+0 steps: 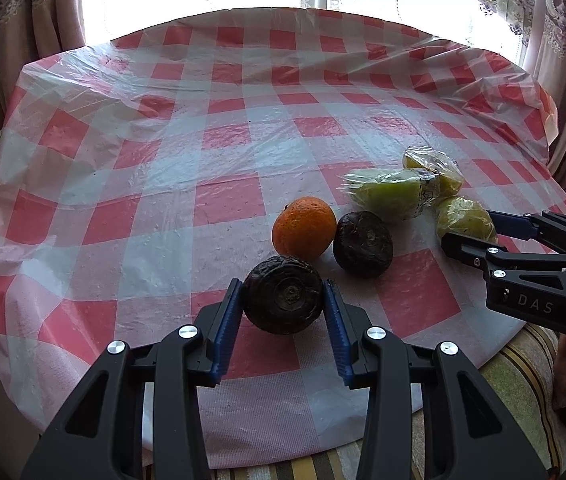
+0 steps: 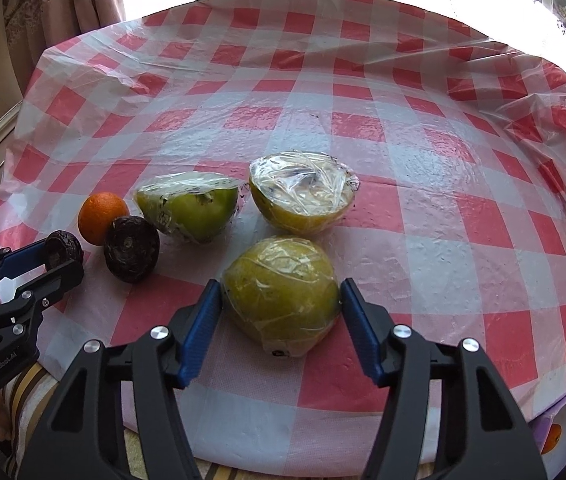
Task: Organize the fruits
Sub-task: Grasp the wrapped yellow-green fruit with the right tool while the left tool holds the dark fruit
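Fruit we count: one orange (image 1: 303, 227), two dark fruits (image 1: 363, 244), three wrapped green pieces (image 2: 189, 210). Our left gripper (image 1: 283, 304) clamps one dark fruit (image 1: 282, 299); our right gripper (image 2: 281, 304) clamps one wrapped piece (image 2: 281, 294).

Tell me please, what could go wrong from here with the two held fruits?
1. The left hand-held gripper pinches a round dark fruit; it may roll out when lifted.
2. The right hand-held gripper holds a wrapped green fruit; the film may let it slip.
3. The other dark fruit and orange lie close and may get nudged.
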Tool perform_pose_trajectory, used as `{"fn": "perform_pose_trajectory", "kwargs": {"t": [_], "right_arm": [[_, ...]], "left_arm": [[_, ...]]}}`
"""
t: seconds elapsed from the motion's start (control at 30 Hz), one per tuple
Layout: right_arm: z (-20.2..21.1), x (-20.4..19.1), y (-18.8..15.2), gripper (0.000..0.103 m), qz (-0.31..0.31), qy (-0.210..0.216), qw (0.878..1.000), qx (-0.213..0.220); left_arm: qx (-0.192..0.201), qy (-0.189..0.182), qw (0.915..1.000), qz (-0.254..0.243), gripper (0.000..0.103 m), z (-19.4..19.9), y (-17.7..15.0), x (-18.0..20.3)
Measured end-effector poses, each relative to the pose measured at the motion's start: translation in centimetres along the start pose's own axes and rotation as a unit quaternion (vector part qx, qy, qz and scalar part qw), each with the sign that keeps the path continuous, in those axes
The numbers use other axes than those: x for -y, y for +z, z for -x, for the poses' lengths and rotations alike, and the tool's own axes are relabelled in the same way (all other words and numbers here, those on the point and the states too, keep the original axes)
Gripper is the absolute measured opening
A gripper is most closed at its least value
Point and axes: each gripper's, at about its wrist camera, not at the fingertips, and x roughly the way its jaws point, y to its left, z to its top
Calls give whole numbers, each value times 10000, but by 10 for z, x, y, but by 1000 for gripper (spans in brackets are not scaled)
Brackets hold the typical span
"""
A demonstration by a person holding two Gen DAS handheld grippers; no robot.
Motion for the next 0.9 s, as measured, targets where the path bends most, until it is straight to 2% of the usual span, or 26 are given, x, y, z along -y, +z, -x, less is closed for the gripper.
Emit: {"fn": "perform_pose_trajectory", "kwargs": {"t": [0.47,0.9], "right_arm": [[19,1,-9,61,-15,43,9999,131],[45,9,-29,61,-152,180,9995,198]], "left_arm": [[193,84,9996,-204,38,13,-1,9],[342,-87,9960,-825,38,33,4,39]]}}
